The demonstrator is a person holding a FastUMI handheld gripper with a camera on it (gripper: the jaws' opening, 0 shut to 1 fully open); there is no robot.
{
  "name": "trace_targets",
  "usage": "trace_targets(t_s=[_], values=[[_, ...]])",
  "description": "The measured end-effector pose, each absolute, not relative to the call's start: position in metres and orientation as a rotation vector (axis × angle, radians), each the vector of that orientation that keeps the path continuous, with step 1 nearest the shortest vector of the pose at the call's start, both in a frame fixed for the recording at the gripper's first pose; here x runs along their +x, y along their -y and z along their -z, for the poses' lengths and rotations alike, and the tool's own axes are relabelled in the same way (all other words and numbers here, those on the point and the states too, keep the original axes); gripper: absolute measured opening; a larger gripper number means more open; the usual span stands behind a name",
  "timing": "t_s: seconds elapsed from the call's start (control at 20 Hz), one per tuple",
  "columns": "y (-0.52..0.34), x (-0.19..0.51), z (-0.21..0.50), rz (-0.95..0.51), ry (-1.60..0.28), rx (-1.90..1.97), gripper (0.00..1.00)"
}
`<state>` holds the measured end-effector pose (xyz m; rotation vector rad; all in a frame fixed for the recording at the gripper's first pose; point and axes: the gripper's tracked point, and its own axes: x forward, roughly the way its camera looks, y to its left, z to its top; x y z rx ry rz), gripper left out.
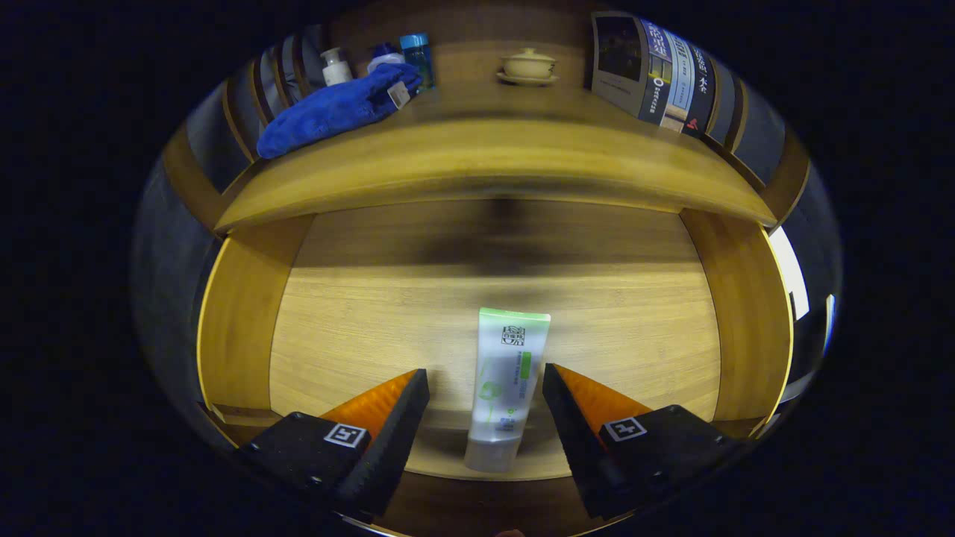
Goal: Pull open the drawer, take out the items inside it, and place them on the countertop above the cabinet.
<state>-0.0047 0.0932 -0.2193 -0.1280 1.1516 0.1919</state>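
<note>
One wooden cabinet (246, 313) takes up most of the gripper view, its drawer (358, 328) pulled open below the bench (485, 160) that tops it. Inside, the pale wood drawer floor is bare but for a single white tube (506, 384) with a green band at its far end and a grey cap at its near end; it lies flat, lengthwise, pointing away from the gripper (485, 391). The gripper's two fingers stand apart, one on each side of the tube's lower half, with a gap between each finger and the tube, so neither presses on it. Up on the bench, a blue cloth (336, 108) lies at the left, with a small white bottle (336, 67) and a blue-capped bottle (418, 56) just behind it. A lidded cream cup on a saucer (528, 66) sits near the middle, and several upright books (656, 71) stand at the right.
</note>
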Motion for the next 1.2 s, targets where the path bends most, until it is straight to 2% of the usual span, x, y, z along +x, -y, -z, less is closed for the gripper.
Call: trace_targets(t_s=[0.3, 0.55, 0.75, 0.85, 0.95, 1.2], values=[[-0.090, -0.014, 0.238, -0.186, -1.241, -0.119, 0.99], [-0.081, -0.014, 0.245, -0.152, -1.270, -0.154, 0.86], [-0.073, -0.012, 0.240, -0.142, -1.260, -0.154, 0.64], [-0.074, -0.013, 0.234, -0.148, -1.257, -0.139, 0.59], [-0.080, -0.015, 0.222, -0.156, -1.258, -0.100, 0.50], [-0.096, -0.009, 0.159, -0.189, -1.179, -0.077, 0.48]])
